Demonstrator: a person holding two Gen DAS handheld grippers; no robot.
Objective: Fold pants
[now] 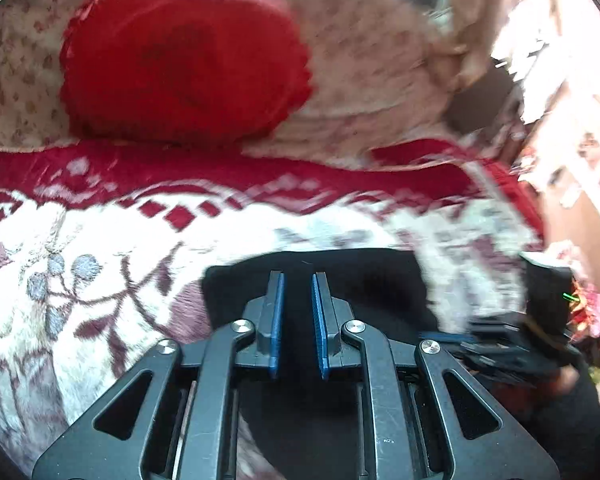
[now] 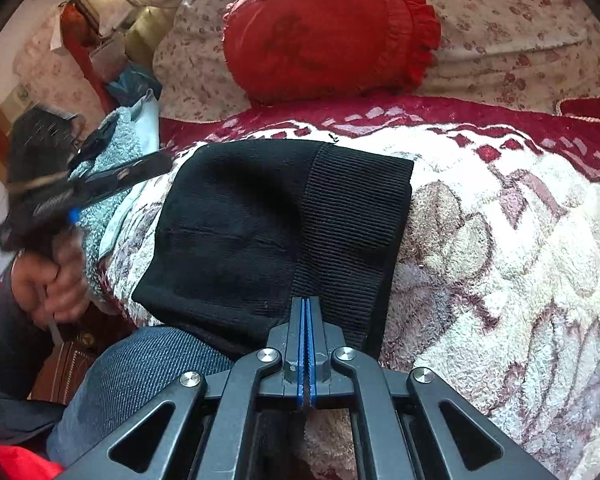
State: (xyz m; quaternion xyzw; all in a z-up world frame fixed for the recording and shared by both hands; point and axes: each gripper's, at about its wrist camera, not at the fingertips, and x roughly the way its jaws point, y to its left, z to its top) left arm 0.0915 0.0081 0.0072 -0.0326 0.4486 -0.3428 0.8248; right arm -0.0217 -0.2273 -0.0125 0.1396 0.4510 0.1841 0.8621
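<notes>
The black knit pants [image 2: 268, 216] lie folded into a compact bundle on the red and cream blanket [image 2: 500, 240], ribbed waistband [image 2: 352, 208] to the right. My right gripper [image 2: 306, 304] is shut on the near edge of the waistband. My left gripper [image 1: 298, 280] is open and empty, hovering over the pants [image 1: 364, 280], fingers apart with nothing between them. In the right wrist view the left gripper [image 2: 100, 176] shows blurred at the left, held in a hand, beside the bundle's left edge. The right gripper [image 1: 520, 332] shows blurred at the right of the left wrist view.
A red frilled cushion [image 2: 324, 32] lies at the head of the bed on a floral sheet [image 2: 520, 20]. A blue towel [image 2: 116, 152] sits at the bed's left edge. My denim-clad knee [image 2: 140, 376] is below the bundle. Furniture and clutter stand left of the bed.
</notes>
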